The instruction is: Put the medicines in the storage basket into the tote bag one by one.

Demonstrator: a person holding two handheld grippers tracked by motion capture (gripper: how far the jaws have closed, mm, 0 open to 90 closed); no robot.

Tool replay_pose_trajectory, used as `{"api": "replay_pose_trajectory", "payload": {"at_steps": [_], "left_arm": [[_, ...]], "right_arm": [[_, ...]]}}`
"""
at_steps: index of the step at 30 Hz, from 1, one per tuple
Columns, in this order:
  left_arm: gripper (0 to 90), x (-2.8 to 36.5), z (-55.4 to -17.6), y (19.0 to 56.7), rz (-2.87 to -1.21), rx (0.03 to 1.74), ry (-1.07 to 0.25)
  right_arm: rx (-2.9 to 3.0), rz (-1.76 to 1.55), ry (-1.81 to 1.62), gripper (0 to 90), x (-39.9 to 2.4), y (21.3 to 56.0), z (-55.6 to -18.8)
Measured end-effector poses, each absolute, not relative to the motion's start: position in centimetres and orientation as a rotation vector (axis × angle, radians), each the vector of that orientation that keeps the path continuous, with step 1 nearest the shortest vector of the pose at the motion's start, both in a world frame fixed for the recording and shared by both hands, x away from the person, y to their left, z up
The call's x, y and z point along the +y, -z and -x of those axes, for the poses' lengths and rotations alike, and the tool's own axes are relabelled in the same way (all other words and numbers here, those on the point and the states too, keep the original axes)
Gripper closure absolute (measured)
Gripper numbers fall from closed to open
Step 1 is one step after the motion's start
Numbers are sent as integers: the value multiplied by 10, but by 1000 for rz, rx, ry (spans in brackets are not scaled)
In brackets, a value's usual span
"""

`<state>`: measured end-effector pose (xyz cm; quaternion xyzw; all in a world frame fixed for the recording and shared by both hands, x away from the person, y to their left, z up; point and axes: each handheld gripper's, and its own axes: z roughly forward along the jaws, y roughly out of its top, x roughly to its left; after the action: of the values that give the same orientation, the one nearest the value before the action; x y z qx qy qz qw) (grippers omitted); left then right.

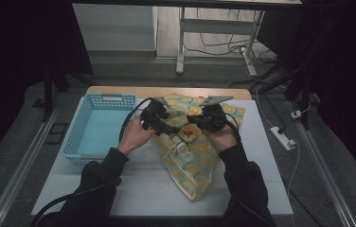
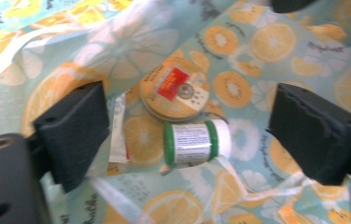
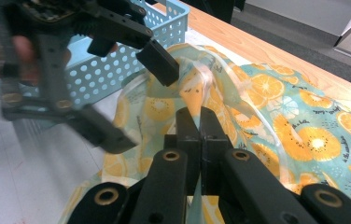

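A teal fabric bag (image 1: 190, 165) printed with orange slices lies on the white table top. My right gripper (image 3: 200, 121) is shut on the bag's raised edge (image 3: 197, 84) and holds the mouth up. My left gripper (image 2: 190, 126) is open, its black pads (image 2: 73, 130) wide apart just over the bag's mouth, with nothing pressed between them. Inside the bag lie a round tin (image 2: 176, 88) with a red label, a white bottle (image 2: 194, 141) with green bands, and a flat white sachet (image 2: 117, 135). In the high view both grippers, left (image 1: 166, 126) and right (image 1: 199, 120), meet over the bag's top.
A light blue perforated basket (image 1: 79, 120) stands to the left of the bag, close beside the left hand. The wooden table edge (image 1: 119, 90) runs behind it. A white power strip (image 1: 282, 137) lies on the floor at the right.
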<state>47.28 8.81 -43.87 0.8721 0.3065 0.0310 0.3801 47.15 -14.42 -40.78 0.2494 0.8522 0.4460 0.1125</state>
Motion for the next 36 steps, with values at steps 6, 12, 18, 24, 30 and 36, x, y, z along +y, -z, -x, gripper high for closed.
{"api": "replay_pose_trajectory", "payload": {"at_steps": [6, 12, 18, 24, 30, 36], "left_arm": [[13, 87, -462, 438, -2231, 707, -63], [0, 84, -451, 440, -2239, 661, -51], [0, 87, -443, 446, -2246, 658, -52], [0, 90, -435, 452, -2227, 654, -40], [0, 91, -427, 458, -2220, 641, -35], [0, 89, -423, 463, -2223, 642, -41]], "right_arm": [[2504, -728, -1305, 900, -143, 408, -471], [2510, -725, -1304, 900, -143, 408, -470], [2516, -722, -1305, 900, -141, 408, -469], [2521, -711, -1302, 900, -140, 408, -469], [2525, -708, -1299, 900, -138, 409, -468], [2527, -702, -1297, 900, -137, 408, -467]]}}
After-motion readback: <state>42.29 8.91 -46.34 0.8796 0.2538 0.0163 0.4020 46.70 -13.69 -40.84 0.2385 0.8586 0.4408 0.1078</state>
